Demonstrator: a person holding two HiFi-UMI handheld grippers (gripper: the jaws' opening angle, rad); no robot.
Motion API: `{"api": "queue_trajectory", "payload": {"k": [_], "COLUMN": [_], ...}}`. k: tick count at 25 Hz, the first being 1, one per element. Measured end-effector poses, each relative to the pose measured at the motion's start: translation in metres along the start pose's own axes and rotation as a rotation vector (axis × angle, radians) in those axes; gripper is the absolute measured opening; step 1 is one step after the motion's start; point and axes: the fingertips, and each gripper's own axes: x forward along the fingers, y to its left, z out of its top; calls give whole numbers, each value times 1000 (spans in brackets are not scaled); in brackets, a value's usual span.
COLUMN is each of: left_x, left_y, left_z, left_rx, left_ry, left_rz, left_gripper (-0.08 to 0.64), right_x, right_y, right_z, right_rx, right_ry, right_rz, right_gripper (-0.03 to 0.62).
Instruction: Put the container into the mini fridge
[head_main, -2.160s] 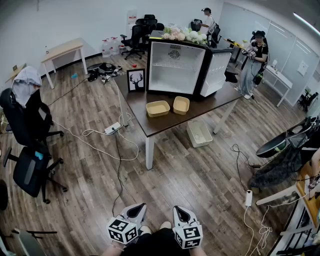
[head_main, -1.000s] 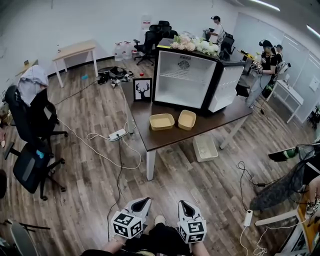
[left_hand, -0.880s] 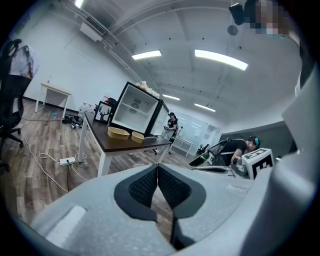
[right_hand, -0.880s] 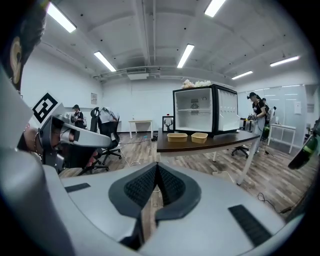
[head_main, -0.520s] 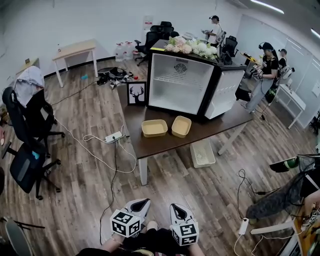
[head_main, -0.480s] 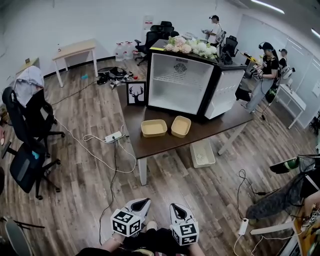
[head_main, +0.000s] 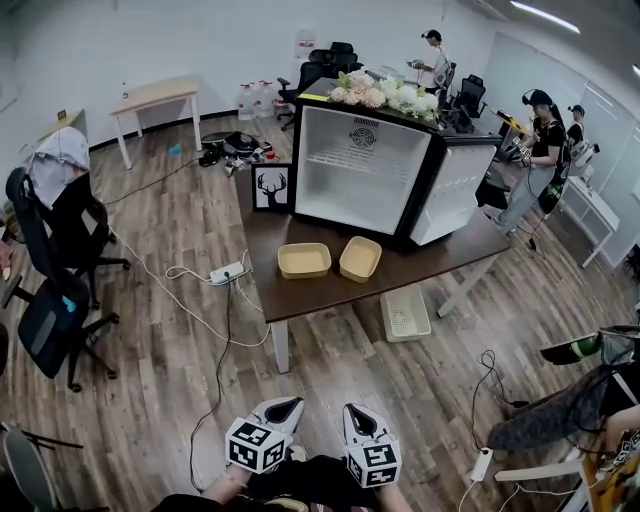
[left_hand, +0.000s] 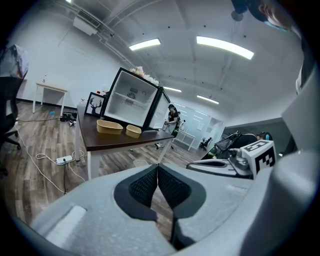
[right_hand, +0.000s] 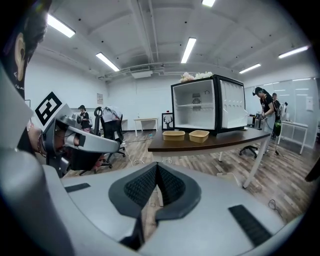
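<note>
Two tan containers, a wider one (head_main: 304, 260) and a smaller one (head_main: 360, 258), sit side by side on the dark brown table (head_main: 300, 290). Behind them stands the black mini fridge (head_main: 362, 168) with its door (head_main: 452, 192) swung open to the right and bare white shelves inside. My left gripper (head_main: 281, 409) and right gripper (head_main: 356, 414) hang low at the bottom of the head view, well short of the table. Both are shut with nothing between the pads. In the right gripper view the containers (right_hand: 174, 135) (right_hand: 199, 135) and fridge (right_hand: 206, 106) lie ahead.
A framed deer picture (head_main: 271, 187) stands on the table left of the fridge, flowers (head_main: 382, 94) on top. A power strip with cables (head_main: 226, 273) lies on the floor, a white basket (head_main: 405, 314) under the table. Black office chairs (head_main: 55, 260) stand left. People (head_main: 541, 150) stand at the back right.
The view has drawn a little closer to the table and fridge. Both grippers stay shut and low in the same spots.
</note>
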Motion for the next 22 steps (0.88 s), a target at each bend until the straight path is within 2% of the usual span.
{"api": "queue_trajectory", "payload": {"k": [6,12,18,22], "left_x": [5,17,37,52], "left_y": [5,16,48,74], "left_z": [4,2,21,44], "left_rx": [-23,9,2,18], "left_ry": [-27,-7,-14,-26], "left_rz": [3,-23,-34,-40], "left_gripper": [9,9,9,9], "right_x": [6,23,51,77], "right_y": [2,-8,-29,-34], "right_z": [-1,-3,10,26], "right_rx": [-18,-25,-4,-11], "right_ry": [22,32,35,19], "right_rz": [20,-3,-51,-53], "right_gripper": [8,8,8,8]}}
